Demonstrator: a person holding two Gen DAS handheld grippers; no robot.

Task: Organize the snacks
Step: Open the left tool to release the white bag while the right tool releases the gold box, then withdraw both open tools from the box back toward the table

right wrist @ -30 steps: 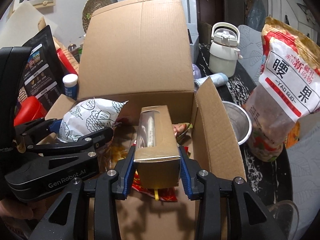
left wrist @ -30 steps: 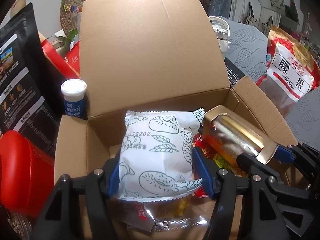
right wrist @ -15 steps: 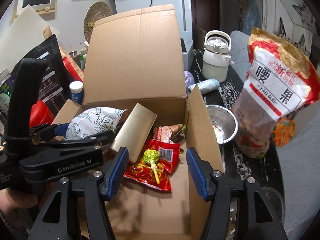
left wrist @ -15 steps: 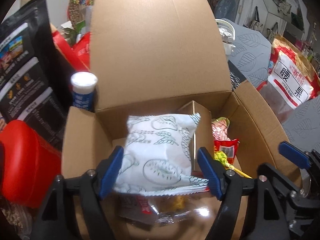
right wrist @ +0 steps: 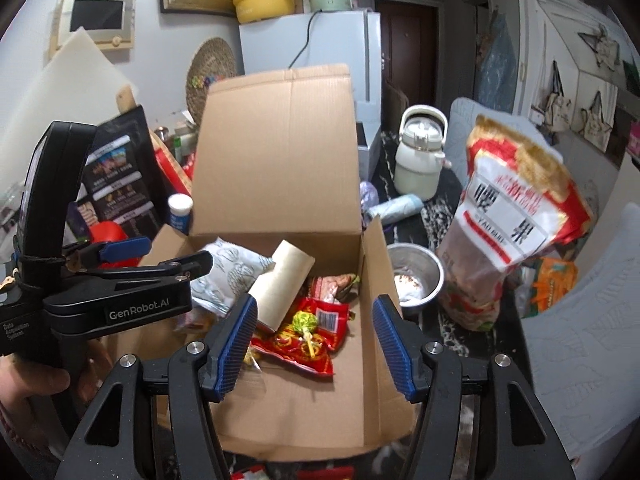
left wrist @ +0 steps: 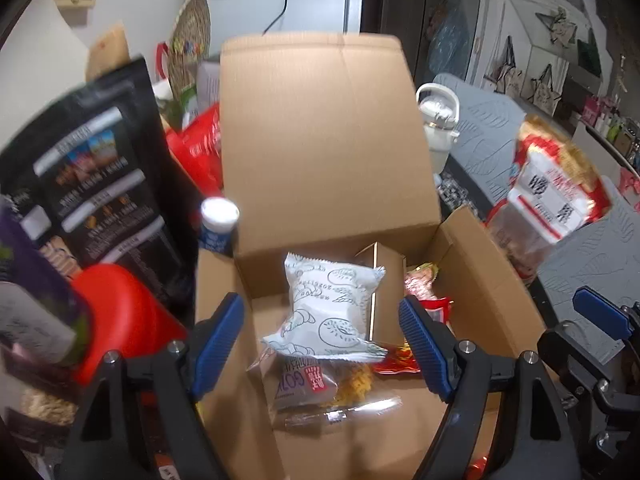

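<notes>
An open cardboard box [left wrist: 328,128] [right wrist: 276,152] stands ahead with its back flap raised. Inside, a white pastry packet [left wrist: 332,312] [right wrist: 228,272] leans on a gold carton [left wrist: 386,280] [right wrist: 284,280]. It rests on a clear packet of yellow snacks [left wrist: 332,388]. A red lollipop packet [right wrist: 308,332] lies on the box floor. My left gripper [left wrist: 320,300] hangs open above the white packet, its pads well clear of it. My right gripper [right wrist: 315,300] is open over the red packet with nothing between its fingers. The left gripper [right wrist: 168,254] shows at the left of the right wrist view, held by a hand.
A large cashew bag [right wrist: 516,216], a steel bowl [right wrist: 416,276] and a white kettle [right wrist: 418,160] stand right of the box. Left of it are a black bag [left wrist: 100,184], a red container [left wrist: 124,312] and a small white-capped bottle [left wrist: 218,224].
Both grippers opened and lifted back from the box. The left let go of the white packet, the right let go of the gold carton, which now leans in the box.
</notes>
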